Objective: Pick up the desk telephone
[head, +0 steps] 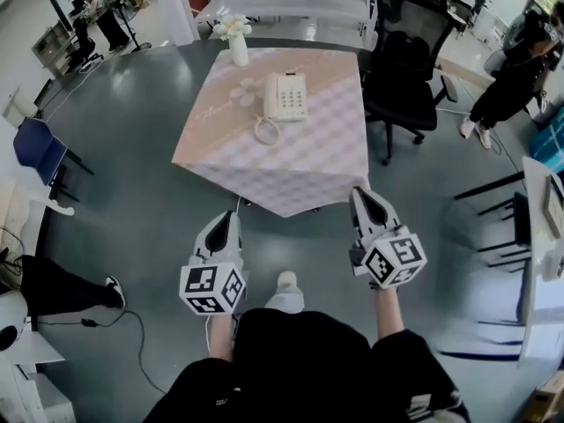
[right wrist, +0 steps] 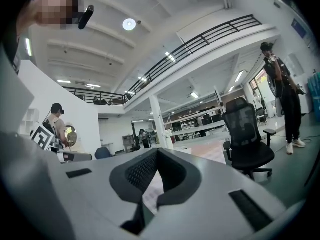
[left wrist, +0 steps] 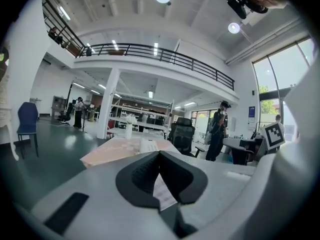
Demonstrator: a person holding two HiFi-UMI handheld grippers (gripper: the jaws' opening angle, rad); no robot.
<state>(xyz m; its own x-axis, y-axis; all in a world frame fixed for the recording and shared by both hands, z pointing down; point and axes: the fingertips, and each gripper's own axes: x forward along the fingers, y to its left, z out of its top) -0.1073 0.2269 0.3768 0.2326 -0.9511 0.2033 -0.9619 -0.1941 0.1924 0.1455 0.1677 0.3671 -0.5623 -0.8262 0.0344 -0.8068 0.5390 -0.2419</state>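
A white desk telephone (head: pixel 285 96) with a coiled cord (head: pixel 266 130) lies on a table under a pink checked cloth (head: pixel 291 161). In the left gripper view the telephone (left wrist: pixel 148 145) shows small and far off, above the jaws. My left gripper (head: pixel 231 218) is shut and empty, hanging over the floor short of the table's near corner. On the right, my right gripper (head: pixel 361 194) is also shut with nothing in it, its tip close to the cloth's near right edge. Both point toward the table.
A white vase of flowers (head: pixel 237 42) stands at the table's far left corner. A black office chair (head: pixel 411 55) sits at the table's right. A blue chair (head: pixel 37 148) stands far left. People stand at the room's edges (head: pixel 515 77).
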